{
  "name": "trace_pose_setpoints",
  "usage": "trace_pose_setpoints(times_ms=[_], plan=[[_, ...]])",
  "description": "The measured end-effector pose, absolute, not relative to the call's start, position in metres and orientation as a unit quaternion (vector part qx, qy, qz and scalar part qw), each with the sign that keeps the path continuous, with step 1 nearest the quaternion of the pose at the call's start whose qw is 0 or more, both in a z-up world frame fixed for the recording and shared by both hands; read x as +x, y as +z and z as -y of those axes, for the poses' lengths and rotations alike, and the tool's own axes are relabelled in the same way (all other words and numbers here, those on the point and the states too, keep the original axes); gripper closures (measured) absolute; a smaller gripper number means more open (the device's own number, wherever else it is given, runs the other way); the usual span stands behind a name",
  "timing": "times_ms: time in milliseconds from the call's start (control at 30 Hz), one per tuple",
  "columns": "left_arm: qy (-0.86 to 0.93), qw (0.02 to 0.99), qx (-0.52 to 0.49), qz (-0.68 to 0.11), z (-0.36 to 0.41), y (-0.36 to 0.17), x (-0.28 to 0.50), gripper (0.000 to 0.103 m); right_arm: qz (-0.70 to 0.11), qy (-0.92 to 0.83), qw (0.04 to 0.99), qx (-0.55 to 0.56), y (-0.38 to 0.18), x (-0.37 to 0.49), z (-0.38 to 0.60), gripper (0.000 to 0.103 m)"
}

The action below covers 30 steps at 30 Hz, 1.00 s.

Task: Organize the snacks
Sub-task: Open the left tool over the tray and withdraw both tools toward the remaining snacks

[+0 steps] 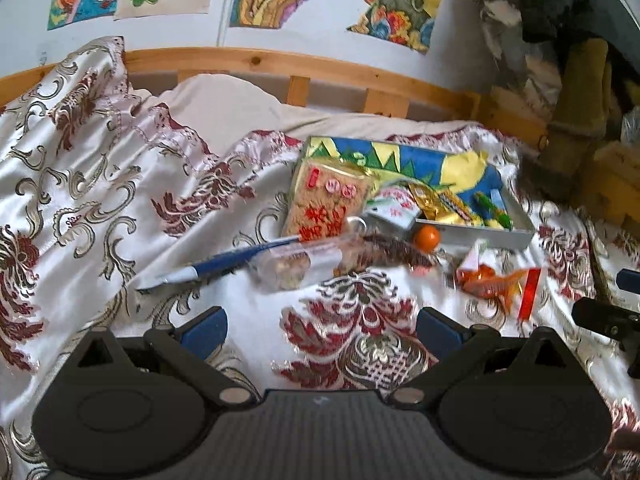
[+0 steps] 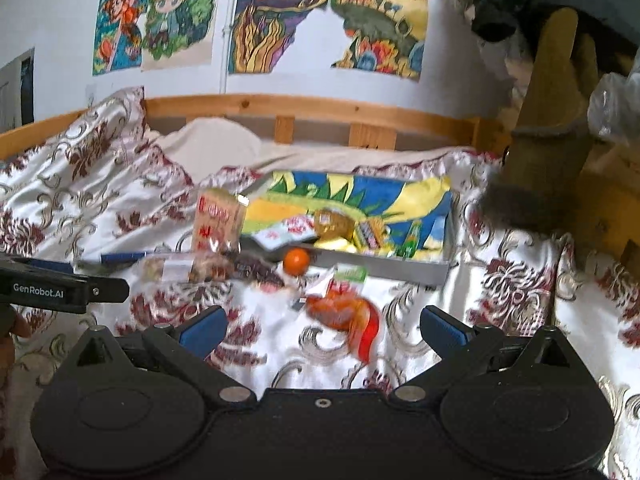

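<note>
Both claws wide open, empty: left claw [image 1: 322, 330], right claw [image 2: 322, 330] hover over bed. Tray [image 1: 472, 236] at 12 o'clock holds several snacks already. Orange packet [image 2: 344, 314], orange ball [image 2: 297, 261], clear pack [image 1: 298, 266] lie outside on bedspread [image 1: 80, 168]. Approx half done, I reckon.

A bed is covered by a white satin bedspread [image 1: 100, 168] patterned in dark red and gold. Behind the bedspread a wooden bed rail [image 1: 280, 62] is seen, and above the rail coloured drawings [image 2: 156, 20] are fixed to the wall. A blue pen [image 1: 224, 264] lies on the bedspread.
</note>
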<state>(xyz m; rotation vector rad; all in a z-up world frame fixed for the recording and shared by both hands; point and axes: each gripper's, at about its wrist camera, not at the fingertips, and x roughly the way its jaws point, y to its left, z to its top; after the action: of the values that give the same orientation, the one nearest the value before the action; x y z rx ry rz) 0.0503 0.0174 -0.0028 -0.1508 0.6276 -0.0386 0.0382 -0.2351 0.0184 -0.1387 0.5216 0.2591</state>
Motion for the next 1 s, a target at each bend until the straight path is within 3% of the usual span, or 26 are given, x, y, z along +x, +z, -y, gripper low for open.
trace_pose_setpoints(times_ms=[1000], plan=[[-0.026,0.934,-0.047,-0.353,-0.008,-0.027,0.06,0.0,-0.313,0.117,0.941,-0.056,-0.012,0.054,0.239,0.001]])
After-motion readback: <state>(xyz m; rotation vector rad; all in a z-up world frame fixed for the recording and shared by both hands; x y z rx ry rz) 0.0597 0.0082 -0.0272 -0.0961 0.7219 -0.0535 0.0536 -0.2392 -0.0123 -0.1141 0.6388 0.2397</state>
